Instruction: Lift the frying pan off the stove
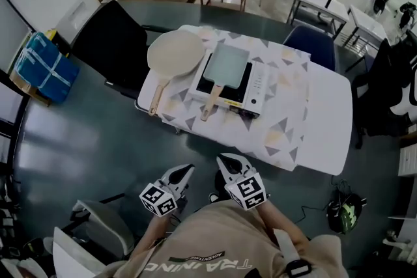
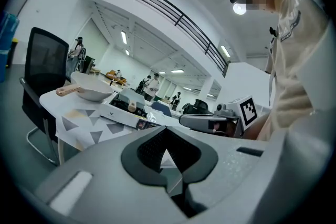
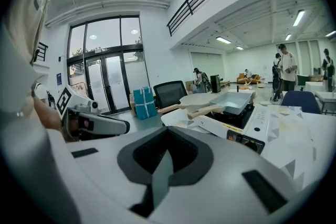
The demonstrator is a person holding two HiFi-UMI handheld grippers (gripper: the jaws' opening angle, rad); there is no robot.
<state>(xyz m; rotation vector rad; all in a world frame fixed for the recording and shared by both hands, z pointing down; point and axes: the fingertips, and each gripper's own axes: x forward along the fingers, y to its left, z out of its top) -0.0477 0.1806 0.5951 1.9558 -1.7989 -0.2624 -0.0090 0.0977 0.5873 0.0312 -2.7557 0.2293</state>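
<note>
A square pale grey-green frying pan with a wooden handle (image 1: 228, 64) sits on the black glass top of a white induction stove (image 1: 258, 84). Its handle reaches out over the stove's front edge toward the near edge of the surface. The stove stands on a white cloth printed with grey and beige triangles (image 1: 287, 130), which covers the left part of the white rectangular surface (image 1: 329, 120) and hangs over its near edge.

Just beside the stove, at the left end of the surface, lies a round beige pan with a wooden handle (image 1: 176, 52). That handle points toward the near-left corner.

The left tongs (image 1: 186, 170) and the right tongs (image 1: 225, 160) are side by side, close to the person's torso. They are over the grey floor (image 1: 85, 146), well short of the near edge of the surface and well apart from the frying pan. Both point toward the surface. The jaws of the left tongs are together with nothing between them. The right tongs' own view shows their jaws together too, and empty.

A black office chair (image 1: 111, 42) stands off the left end of the surface. A blue chair (image 1: 313, 43) stands at the far edge near the right.
</note>
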